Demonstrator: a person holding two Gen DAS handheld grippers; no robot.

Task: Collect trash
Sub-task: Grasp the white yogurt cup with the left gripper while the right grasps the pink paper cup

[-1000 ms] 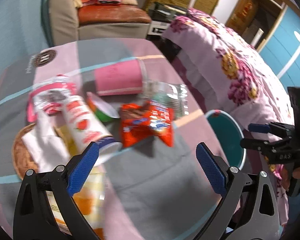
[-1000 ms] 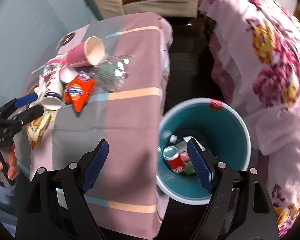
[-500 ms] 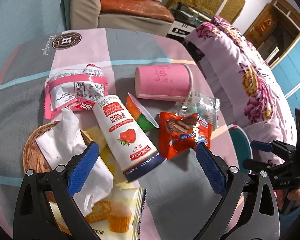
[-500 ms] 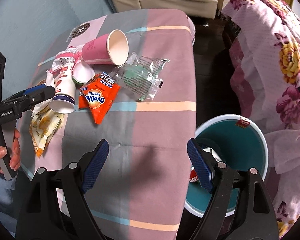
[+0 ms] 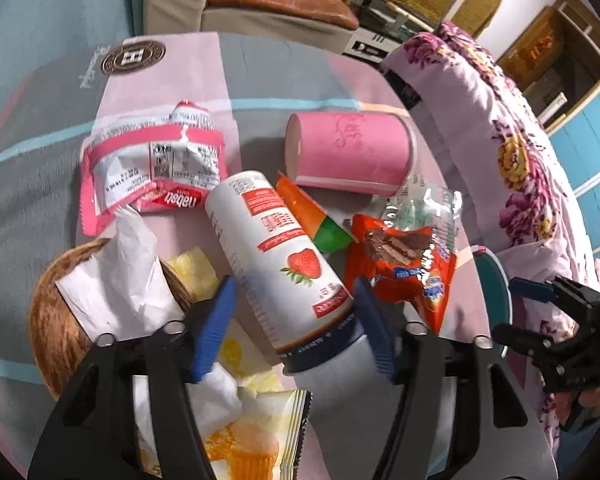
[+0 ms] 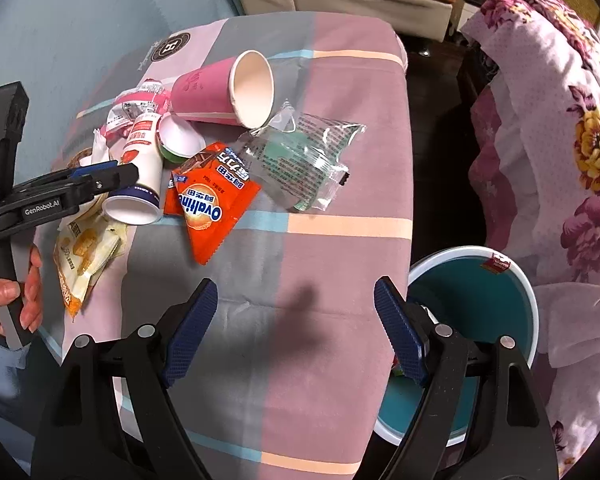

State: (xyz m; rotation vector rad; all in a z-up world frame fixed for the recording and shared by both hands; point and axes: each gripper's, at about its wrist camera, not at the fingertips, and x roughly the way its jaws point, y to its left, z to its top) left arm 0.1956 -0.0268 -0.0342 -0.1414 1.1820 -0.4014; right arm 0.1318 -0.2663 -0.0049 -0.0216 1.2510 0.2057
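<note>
A bed (image 6: 560, 128) with a flowered pink cover runs along one side of the room. Beside it stands a bench (image 6: 332, 264) under a checked pink and grey cloth. On the floor between them, touching the bench's edge, sits a teal bin (image 6: 496, 304).

The trash lies in a cluster at the bench's far side. Largest is a pink paper cup (image 5: 348, 152) on its side. Next to it are a pink wrapper (image 5: 152, 168), a clear bag (image 6: 300, 160), an orange Ovaltine packet (image 6: 208, 204) and a muffin packet (image 5: 236, 444). A white tissue (image 5: 120, 272) rests in a small wicker tray (image 5: 48, 320).

In the middle lies a white strawberry drink cup (image 5: 276, 256), on its side, open mouth toward the camera.

A second ago the left tool (image 5: 296, 320) was wide open and farther from the pile. It has since come down over the cup, and its jaws have just been closing. They now straddle the cup near its rim; the right pad looks close against it, the left still shows a gap, so it does not seem gripped yet.

The right tool (image 6: 296, 332) hangs open and empty over bare cloth near the bin, having drifted from above the bin to the bench.

The cup looks like the next piece to go to the bin.
</note>
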